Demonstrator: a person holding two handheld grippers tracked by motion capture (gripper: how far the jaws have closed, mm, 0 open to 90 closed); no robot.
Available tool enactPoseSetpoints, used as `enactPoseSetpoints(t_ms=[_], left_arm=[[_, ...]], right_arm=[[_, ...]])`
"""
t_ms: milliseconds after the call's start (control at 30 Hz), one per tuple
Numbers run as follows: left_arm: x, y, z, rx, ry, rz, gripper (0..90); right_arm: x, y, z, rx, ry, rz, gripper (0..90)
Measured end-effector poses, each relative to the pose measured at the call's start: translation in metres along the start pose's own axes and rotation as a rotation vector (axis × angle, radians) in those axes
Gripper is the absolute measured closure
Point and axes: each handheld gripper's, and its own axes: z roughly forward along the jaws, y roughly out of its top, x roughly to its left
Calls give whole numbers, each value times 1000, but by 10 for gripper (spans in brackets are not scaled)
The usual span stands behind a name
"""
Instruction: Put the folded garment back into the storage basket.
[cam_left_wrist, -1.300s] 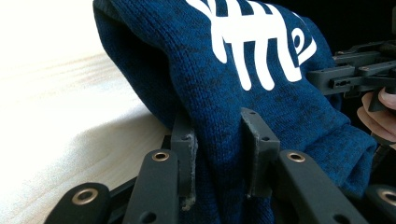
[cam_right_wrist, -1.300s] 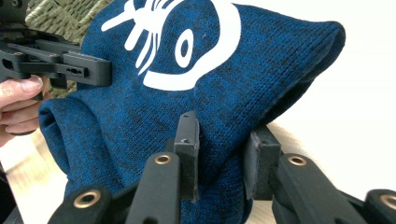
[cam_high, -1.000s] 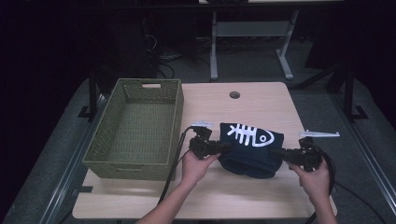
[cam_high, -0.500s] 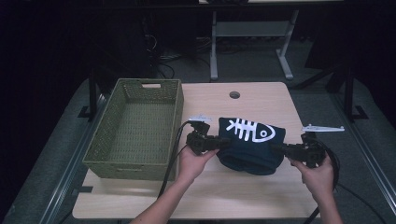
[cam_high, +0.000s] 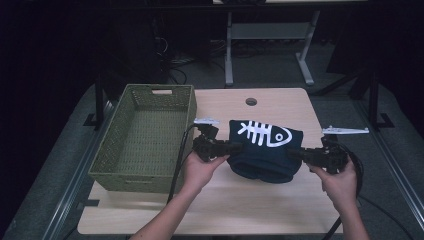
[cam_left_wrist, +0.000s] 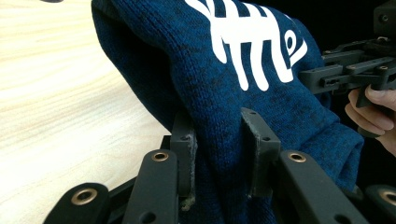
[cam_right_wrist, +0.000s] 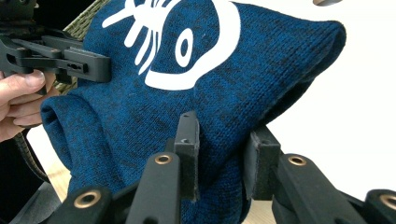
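Holding a folded dark blue knit sweater (cam_high: 262, 152) between us, we note both grippers clamped on it from opposite ends. Left gripper (cam_high: 236, 148) has its jaws closed down on the sweater's left edge; in the left gripper view (cam_left_wrist: 219, 156) a thick fold of knit sits pinched between the 2 black pads. Right gripper (cam_high: 295, 154) grips the right edge the same way; in the right gripper view (cam_right_wrist: 224, 158) blue fabric bunches between its pads, jaws pressed tight on it.

Sweater position: over the middle of the wooden desk (cam_high: 280, 102), just right of the green woven basket (cam_high: 145, 137) and apart from it. White fish-skeleton print (cam_high: 265, 134) faces up on the top fold. Fabric sags a little between the 2 grips, lower folds drooping toward the desk; whether the bottom touches the desk surface we cannot tell.

Left hand (cam_high: 200, 170) wraps its gripper body near the basket's right wall. Right hand (cam_high: 340, 181) holds the other near the desk's right edge. Black cables trail from both grippers toward the near side.

Round hole (cam_high: 251, 101) in the desk lies beyond the sweater.
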Motion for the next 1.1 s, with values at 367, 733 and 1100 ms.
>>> enactPoseSetpoints(t_ms=[367,733,1100], left_arm=[[3,7,-20,-16,6,7,694],[11,9,-41,-49,2,-16,695],[14,15,-66,-65,14,-5,694]], right_arm=[[12,15,6,2,21,-15,704],[27,31,13,13,42,-36,704],[42,47,24,22,70,-52,704]])
